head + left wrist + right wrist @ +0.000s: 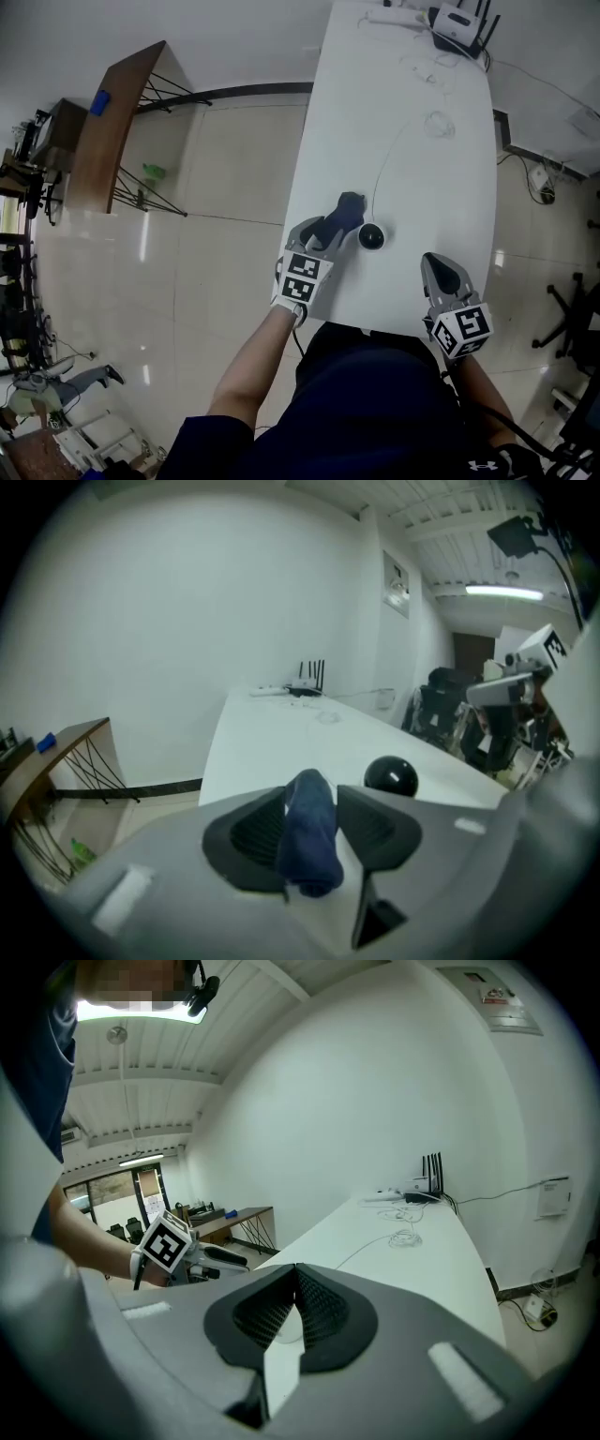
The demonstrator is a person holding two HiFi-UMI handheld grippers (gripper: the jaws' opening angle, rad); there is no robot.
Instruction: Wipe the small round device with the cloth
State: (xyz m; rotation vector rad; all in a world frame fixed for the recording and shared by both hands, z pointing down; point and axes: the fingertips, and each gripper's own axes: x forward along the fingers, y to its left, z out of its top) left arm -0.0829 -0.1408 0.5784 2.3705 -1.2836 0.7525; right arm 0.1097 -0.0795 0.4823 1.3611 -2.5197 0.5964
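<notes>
Cloth, dark blue and bunched into a roll. Long axis runs away from the person, up the white worktop. Its near end sits in the left claw.

Left gripper view: claw spread, the cloth lying lengthwise in the gap. It lies against the left pad; contact with the right pad is hard to judge.

Small round device, black and glossy, sits on the worktop just right of the cloth. Touching or not, cannot tell. The head view alone shows a thin cable curving off from beside it.

Right claw is over the near worktop edge. Its own view shows it pressed together, empty. The device is not in that view; in the left gripper view the device sits ahead of the right jaw, its base cut off.
</notes>
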